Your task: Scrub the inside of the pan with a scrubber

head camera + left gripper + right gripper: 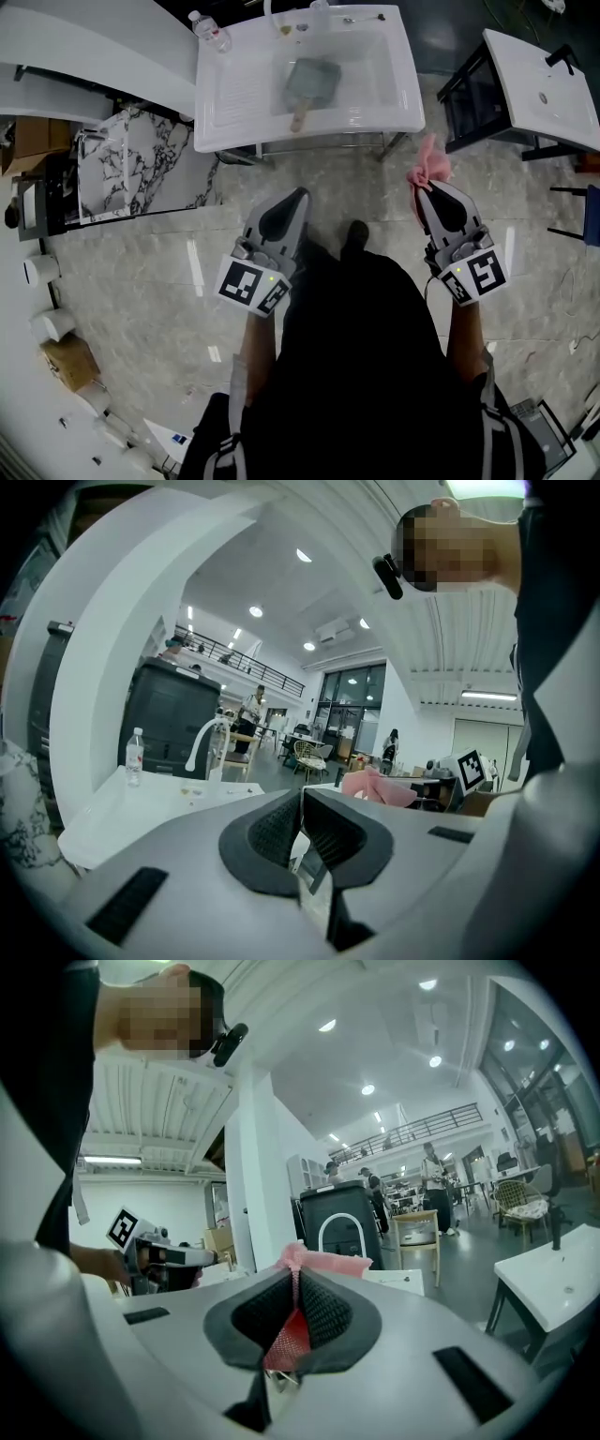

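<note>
Both arms reach forward over the floor, well short of the white sink (225,103). The left gripper (298,197) has its jaws closed on nothing, and the right gripper (424,194) is clamped on a crumpled pink scrubber (429,165). The pan (311,80), greyish with a wooden handle pointing toward the person, lies in the sink basin.

- The pan (312,80): grey, squarish, with a wooden handle; it lies in the white sink (225,94).
- The scrubber (429,165): pink crumpled mesh, pinched in the right hand-held gripper (424,192).
</note>
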`<move>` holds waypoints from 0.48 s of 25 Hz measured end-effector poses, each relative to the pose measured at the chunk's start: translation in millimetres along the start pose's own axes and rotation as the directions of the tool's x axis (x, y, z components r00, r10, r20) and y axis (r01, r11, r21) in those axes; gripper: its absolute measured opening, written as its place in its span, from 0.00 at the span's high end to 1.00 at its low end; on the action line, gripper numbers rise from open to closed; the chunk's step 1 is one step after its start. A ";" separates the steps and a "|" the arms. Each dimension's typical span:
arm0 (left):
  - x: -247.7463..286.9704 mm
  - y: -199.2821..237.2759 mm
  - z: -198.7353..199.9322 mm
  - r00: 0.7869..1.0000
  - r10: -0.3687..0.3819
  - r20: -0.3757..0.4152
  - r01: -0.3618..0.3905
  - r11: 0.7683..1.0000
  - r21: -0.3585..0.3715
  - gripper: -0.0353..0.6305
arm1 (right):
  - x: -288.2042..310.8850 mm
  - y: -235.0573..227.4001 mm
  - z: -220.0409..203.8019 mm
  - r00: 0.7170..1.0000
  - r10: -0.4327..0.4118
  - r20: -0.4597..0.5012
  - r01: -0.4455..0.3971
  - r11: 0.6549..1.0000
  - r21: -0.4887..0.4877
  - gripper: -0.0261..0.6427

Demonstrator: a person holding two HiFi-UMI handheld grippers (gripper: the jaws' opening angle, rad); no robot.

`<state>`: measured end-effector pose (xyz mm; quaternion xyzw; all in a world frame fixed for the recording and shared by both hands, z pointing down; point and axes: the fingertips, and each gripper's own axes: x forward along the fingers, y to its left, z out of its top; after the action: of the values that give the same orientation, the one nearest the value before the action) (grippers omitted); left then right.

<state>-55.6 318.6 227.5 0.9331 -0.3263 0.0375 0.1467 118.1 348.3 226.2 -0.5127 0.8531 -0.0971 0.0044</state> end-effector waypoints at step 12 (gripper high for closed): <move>7.1 3.8 -27.5 0.995 0.055 -0.085 -0.057 0.998 -0.022 0.89 | 17.7 -1.3 -21.9 0.999 0.027 -0.041 -0.024 0.997 0.068 0.89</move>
<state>-51.6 319.7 255.9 0.9193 -0.3462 0.0770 0.1704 108.5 335.8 249.5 -0.4992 0.8556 -0.1366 0.0048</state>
